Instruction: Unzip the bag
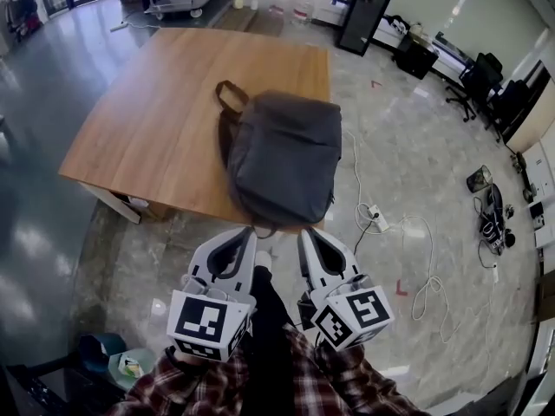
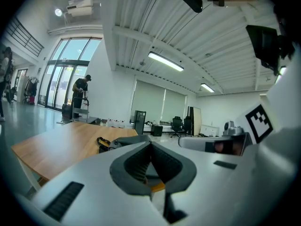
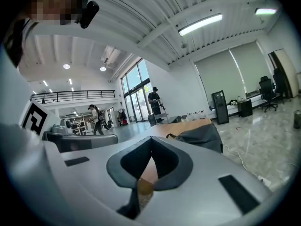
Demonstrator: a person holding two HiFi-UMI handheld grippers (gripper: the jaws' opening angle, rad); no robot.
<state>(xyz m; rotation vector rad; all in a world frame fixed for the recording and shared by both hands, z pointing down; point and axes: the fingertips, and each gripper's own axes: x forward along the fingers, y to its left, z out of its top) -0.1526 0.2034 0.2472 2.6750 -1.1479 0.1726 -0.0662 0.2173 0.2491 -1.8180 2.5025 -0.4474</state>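
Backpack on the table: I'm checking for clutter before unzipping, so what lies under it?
Only the wooden table shows under the grey backpack, at its near edge. Anything beneath it is covered.

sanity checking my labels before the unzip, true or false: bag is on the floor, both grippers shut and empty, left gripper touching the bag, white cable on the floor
The backpack is on the floor: false; it lies on the table.
Both grippers are shut, empty: true; the left gripper and right gripper have jaws together on nothing.
The left gripper touches the backpack: false; it hangs short of it.
A white cable lies on the floor: true.
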